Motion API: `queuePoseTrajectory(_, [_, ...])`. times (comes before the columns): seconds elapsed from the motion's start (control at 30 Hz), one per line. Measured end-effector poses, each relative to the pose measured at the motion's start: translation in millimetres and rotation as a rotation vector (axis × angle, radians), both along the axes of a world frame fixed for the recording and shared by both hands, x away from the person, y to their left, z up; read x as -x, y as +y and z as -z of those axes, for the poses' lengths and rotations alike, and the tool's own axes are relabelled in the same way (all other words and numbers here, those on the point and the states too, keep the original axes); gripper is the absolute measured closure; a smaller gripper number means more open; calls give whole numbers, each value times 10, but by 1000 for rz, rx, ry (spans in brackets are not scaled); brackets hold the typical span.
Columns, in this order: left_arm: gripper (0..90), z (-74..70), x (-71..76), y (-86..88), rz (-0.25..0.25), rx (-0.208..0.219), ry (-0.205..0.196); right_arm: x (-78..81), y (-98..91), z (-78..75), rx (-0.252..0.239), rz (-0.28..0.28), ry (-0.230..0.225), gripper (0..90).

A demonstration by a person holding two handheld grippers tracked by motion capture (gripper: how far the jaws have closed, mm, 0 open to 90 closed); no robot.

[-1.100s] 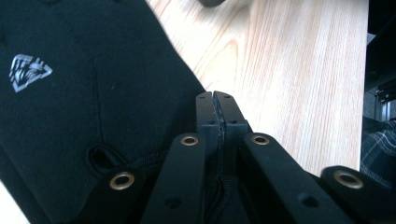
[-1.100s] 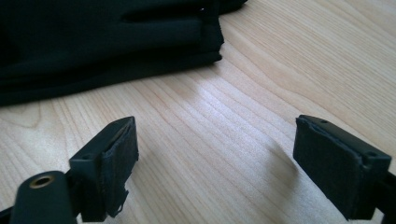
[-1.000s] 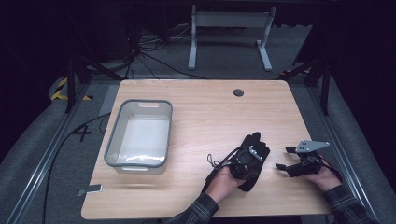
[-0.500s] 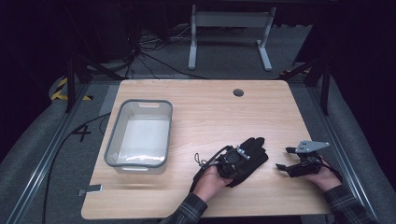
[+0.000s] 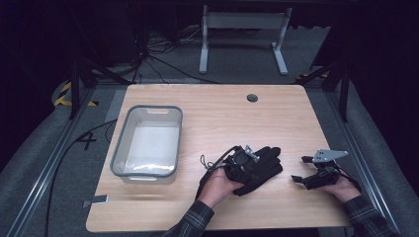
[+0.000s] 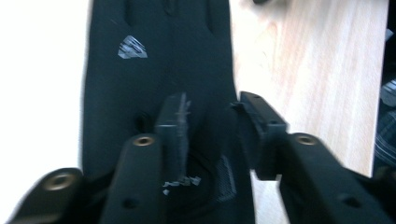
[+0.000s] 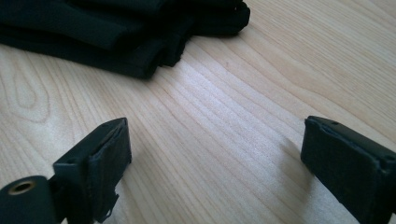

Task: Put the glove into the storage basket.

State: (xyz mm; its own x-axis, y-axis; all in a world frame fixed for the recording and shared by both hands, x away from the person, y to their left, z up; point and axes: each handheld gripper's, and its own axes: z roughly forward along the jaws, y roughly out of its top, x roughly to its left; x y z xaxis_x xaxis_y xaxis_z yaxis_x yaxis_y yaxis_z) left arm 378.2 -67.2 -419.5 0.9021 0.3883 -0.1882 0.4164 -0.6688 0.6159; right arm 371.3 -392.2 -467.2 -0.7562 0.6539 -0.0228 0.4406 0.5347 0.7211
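Observation:
A black glove (image 5: pixel 264 165) lies on the wooden table (image 5: pixel 222 116) at the front, right of centre, with its fingers pointing right and away. My left gripper (image 5: pixel 239 160) is at the glove's cuff end. In the left gripper view the glove (image 6: pixel 159 70) stretches away from the left gripper (image 6: pixel 210 119), whose jaws stand narrowly apart with the cuff fabric pinched between them. My right gripper (image 5: pixel 300 169) rests low over bare wood just right of the glove, jaws wide open. The right gripper (image 7: pixel 215 144) holds nothing, and the glove's fingertips (image 7: pixel 140 51) lie a short way ahead of it.
A clear plastic bin (image 5: pixel 148 109) stands on the left half of the table. A round cable hole (image 5: pixel 252 98) sits near the far edge. A metal stand and cables are on the floor beyond the table.
My left hand and gripper moved left, and the glove came along and turned, so its fingers now point more to the right. The right gripper stayed put.

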Motion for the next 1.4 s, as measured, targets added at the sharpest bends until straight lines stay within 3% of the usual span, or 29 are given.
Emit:
queuePoseTrajectory(0.2, [372,6,-176,-52,11,-18,-24,1,1,1,2,0,-1,88])
queuePoseTrajectory(0.23, [303,13,-209,-68,19,-26,-41,5,2,1,2,5,0,88])
queuePoseTrajectory(0.33, [235,41,-278,-113,33,-31,-43,5,2,1,2,4,0,88])
queuePoseTrajectory(0.6, [148,210,-349,-286,40,-102,-57,5,3,1,2,5,0,88])
queuePoseTrajectory(0.8, [96,261,-368,-318,24,-117,-61,5,2,1,2,4,0,88])
queuePoseTrajectory(0.93, [103,295,-382,-316,29,-115,-46,5,3,1,2,5,0,88])
queuePoseTrajectory(1.17, [211,297,-367,-306,45,-116,-47,5,3,1,2,5,0,88])
queuePoseTrajectory(1.3, [328,277,-344,-306,75,-111,-46,5,2,1,2,4,-1,88])
queuePoseTrajectory(1.4, [487,265,-330,-301,101,-96,-21,6,2,1,2,5,0,88])
